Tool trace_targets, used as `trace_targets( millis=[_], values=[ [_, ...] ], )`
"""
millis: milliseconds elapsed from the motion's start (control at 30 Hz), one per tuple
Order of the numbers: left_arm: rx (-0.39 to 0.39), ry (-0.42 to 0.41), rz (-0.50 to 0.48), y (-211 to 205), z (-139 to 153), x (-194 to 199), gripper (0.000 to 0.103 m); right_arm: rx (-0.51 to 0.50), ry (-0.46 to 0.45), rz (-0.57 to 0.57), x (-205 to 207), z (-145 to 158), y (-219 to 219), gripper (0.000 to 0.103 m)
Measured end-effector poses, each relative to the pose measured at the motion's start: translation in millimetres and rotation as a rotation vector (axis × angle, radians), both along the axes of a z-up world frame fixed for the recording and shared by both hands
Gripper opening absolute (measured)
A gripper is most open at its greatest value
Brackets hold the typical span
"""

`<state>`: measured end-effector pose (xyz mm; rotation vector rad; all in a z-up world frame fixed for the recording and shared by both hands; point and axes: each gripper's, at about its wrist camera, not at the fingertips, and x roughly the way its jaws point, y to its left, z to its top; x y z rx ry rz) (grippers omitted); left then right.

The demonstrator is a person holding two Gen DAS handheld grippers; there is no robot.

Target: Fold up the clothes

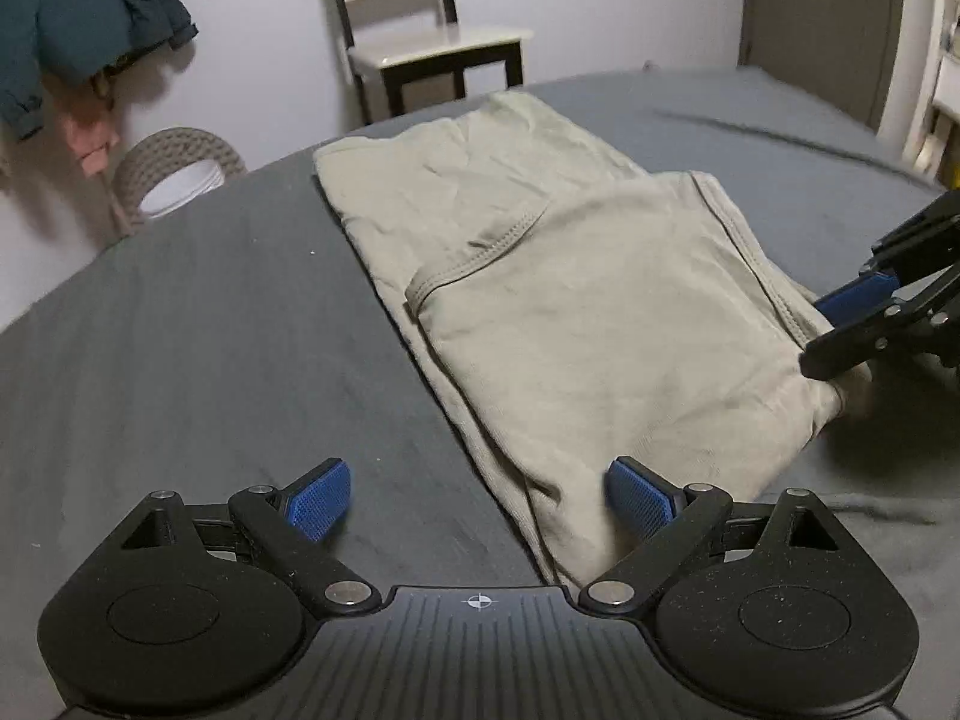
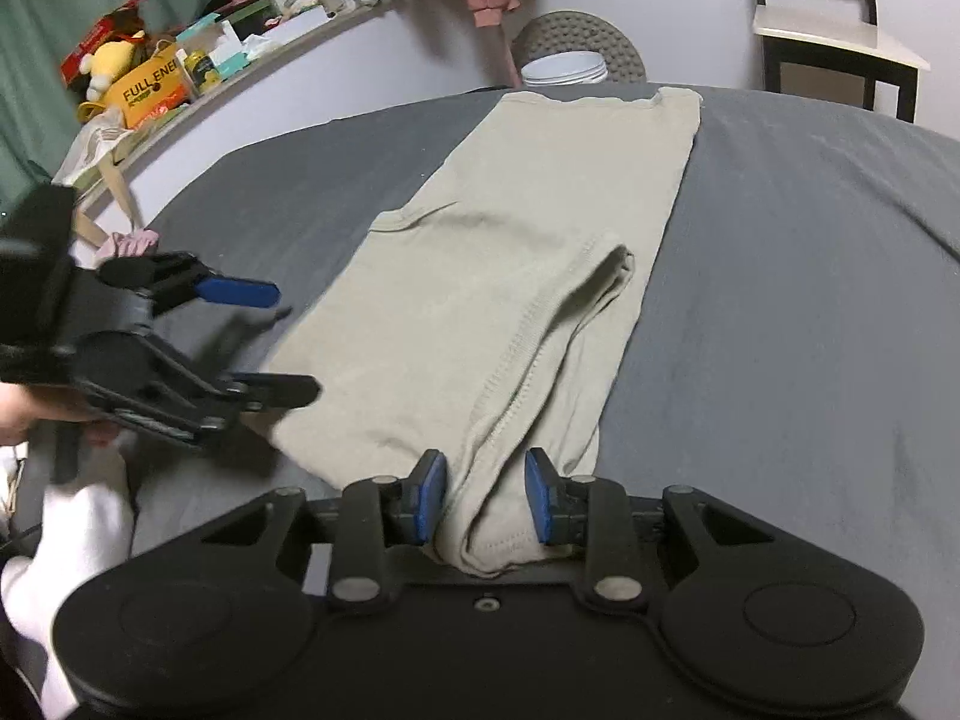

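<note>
Lying flat on the dark grey bed sheet [image 1: 180,360]: a pale khaki cotton T-shirt [image 1: 540,276], folded into a long strip, with a stitched sleeve hem doubled over its middle. Running from 6 o'clock up to 12 o'clock in the right wrist view [image 2: 510,276].

Left gripper [image 1: 477,501] spread wide, blue ribbed pads [image 1: 318,498] apart, one over bare sheet, the other at the near corner of the cloth, gripping nothing. Seen from the right wrist view at 9 o'clock [image 2: 288,342], just beside the shirt's edge, held by a hand [image 2: 24,414] in a white sleeve [image 2: 78,534].

Right gripper [image 2: 485,495] narrowed around a bunched fold of the shirt's near end, fabric between the pads; whether both press it, cannot tell. At 3 o'clock in the left wrist view [image 1: 840,330], at the shirt's edge.

Beyond the bed at 12 o'clock: a dark-framed wooden chair with cream seat [image 1: 432,48]; at 10 o'clock a woven beige basket [image 1: 180,174].
</note>
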<state>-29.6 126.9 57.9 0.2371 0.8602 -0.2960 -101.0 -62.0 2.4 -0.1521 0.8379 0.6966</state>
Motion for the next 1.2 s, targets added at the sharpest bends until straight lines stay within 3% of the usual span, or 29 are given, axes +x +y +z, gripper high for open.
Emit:
trace_targets(
  millis=[133,200,267,333,433,600,733,933,1067,1200],
  values=[
    [0.015,-0.009,0.018,6.8,6.5,-4.6,0.093,-0.14,-0.156,0.148,-25.2,4.2,11.2,0.03],
    [0.048,-0.113,-0.025,4.9,17.0,-20.5,0.093,-0.209,-0.233,0.222,-37.8,6.3,16.9,0.03],
    [0.083,-0.241,-0.123,5.9,30.1,-47.3,0.094,-0.279,-0.311,0.296,-50.4,8.5,22.5,0.037],
    [0.157,-0.32,-0.258,-3.0,34.3,-68.6,0.094,-0.349,-0.389,0.369,-63.0,10.6,28.1,0.054],
    [0.324,-0.345,-0.447,-23.4,27.0,-91.8,0.094,-0.458,-0.503,0.477,-81.3,12.1,37.5,0.055],
    [0.648,-0.387,-0.648,-54.7,-3.3,-114.7,0.094,-0.744,-0.645,0.575,-96.5,-28.8,66.0,0.07],
    [0.841,-0.445,-0.742,-73.3,-18.8,-122.3,0.094,-0.816,-0.734,0.56,-100.7,-41.0,72.0,0.088],
    [1.015,-0.546,-0.797,-95.2,-35.5,-118.9,0.094,-0.844,-0.773,0.502,-94.0,-47.6,80.1,0.096],
    [1.087,-0.584,-0.823,-104.3,-41.4,-114.9,0.094,-0.861,-0.798,0.457,-88.2,-50.5,85.1,0.098],
    [1.094,-0.594,-0.785,-110.4,-43.5,-105.6,0.094,-0.877,-0.823,0.412,-82.4,-53.4,90.1,0.099]
  ],
)
